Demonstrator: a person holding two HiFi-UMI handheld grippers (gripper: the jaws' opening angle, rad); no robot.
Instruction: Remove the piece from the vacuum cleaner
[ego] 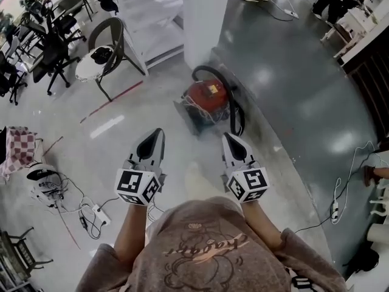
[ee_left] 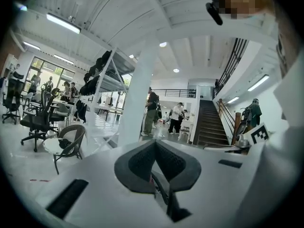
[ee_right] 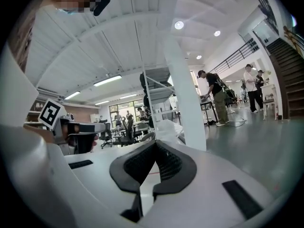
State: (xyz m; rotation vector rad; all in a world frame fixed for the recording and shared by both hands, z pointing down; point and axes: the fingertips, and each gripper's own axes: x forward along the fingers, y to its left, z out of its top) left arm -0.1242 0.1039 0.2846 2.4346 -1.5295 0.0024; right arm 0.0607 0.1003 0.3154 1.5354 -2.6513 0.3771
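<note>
Vacuum cleaner (ego: pixel 205 100) on the polished grey floor (ego: pixel 292 102), at the foot of a white pillar (ego: pixel 205 17). Ahead of both tools and well apart from them. Round red drum on a dark, boxy base; small yellow label on top. Thick black hose (ego: pixel 238 111) arching up behind the drum, over to the right side and down to the floor. Pale thin cord draped loosely across the red front. Slight haze round the base. Cannot tell from here which part is the piece to come off.

Left gripper (ego: pixel 159 132) held low in front of the body, jaws pressed together, nothing between them. Right gripper (ego: pixel 226 136) alongside, near level with it, jaws likewise closed and empty, tip pointing toward the lower end of the hose. Both aimed forward, neither touching the machine.

Off to the left: dark-backed chair (ego: pixel 108 44) with a white seat, power strip (ego: pixel 97 215) among tangled cables, checked cloth (ego: pixel 21 148).
</note>
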